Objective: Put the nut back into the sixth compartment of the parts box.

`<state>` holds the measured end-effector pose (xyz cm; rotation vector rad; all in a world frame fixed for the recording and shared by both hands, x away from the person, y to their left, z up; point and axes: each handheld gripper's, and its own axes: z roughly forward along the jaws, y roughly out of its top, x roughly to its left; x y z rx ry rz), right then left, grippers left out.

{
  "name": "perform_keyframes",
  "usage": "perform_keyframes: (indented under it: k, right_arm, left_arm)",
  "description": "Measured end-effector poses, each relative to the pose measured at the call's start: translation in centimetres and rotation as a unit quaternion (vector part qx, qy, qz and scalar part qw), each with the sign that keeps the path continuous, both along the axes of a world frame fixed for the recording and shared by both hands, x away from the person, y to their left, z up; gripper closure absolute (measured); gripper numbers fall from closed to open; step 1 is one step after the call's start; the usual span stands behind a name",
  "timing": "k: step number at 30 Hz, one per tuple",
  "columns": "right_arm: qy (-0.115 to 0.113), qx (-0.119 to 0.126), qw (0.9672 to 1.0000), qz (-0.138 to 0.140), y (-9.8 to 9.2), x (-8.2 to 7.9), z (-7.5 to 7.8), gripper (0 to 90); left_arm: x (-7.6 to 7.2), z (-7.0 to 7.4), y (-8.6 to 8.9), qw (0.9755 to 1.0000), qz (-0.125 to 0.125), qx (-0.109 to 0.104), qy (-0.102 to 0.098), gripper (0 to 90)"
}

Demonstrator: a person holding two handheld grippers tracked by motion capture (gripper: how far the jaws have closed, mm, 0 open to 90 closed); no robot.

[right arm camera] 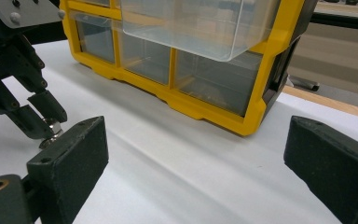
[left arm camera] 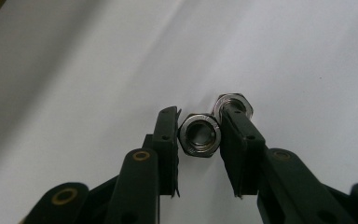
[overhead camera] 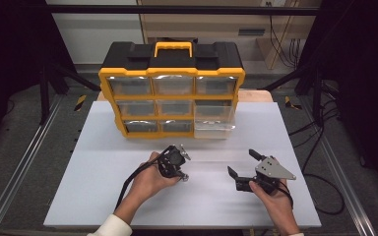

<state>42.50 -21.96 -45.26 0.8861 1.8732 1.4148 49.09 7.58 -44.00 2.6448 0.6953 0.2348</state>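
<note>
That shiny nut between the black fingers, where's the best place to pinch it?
Probably on two opposite flat sides of the hex nut, coming down from above. It seems to lie flat on the white table, hole up, and the left gripper already pinches it that way. A second nut sits just behind.

No legible text, label, brand mark, number or sign appears in any view. The yellow and black drawer organizer [overhead camera: 171,88] carries no readable marking on its frame, handle or clear drawer fronts. The grey plate on the right gripper [overhead camera: 246,169] is blank, showing screw heads alone. The hex nuts [left arm camera: 199,134] between the jaws of the left gripper [left arm camera: 199,140] bear no visible stamping. The white table surface [overhead camera: 103,187] is unmarked.
</note>
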Motion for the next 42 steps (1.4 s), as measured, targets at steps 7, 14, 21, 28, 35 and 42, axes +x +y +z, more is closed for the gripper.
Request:
perform_keyframes:
  k: [7,14,21,28,35,42]
  right_arm:
    - [0.000,0.002,1.0000,0.000,0.0,0.1,0.0,6.6]
    - [0.001,0.003,1.0000,-0.002,-0.1,0.1,0.0,6.7]
    - [0.002,-0.002,1.0000,-0.002,-0.2,0.1,-0.1,6.7]
    - [0.006,0.000,1.0000,-0.002,-0.3,0.2,-0.1,7.9]
    - [0.006,0.003,1.0000,-0.004,-0.4,0.2,0.0,7.8]
    - [0.007,0.002,1.0000,-0.006,-0.5,0.2,-0.1,7.9]
  left_arm:
    - [-0.6,0.3,0.2,1.0000,-0.005,-0.004,-0.002,67.5]
    - [-0.8,1.2,0.8,0.9997,-0.003,-0.023,-0.010,67.4]
    - [-0.6,1.6,1.2,0.9993,-0.002,-0.033,-0.018,67.5]
    - [-0.7,2.4,1.5,0.9978,0.002,-0.059,-0.029,67.5]
    - [-0.8,3.4,1.6,0.9957,0.008,-0.080,-0.046,67.5]
    - [-0.9,4.0,1.7,0.9943,0.008,-0.091,-0.055,67.5]
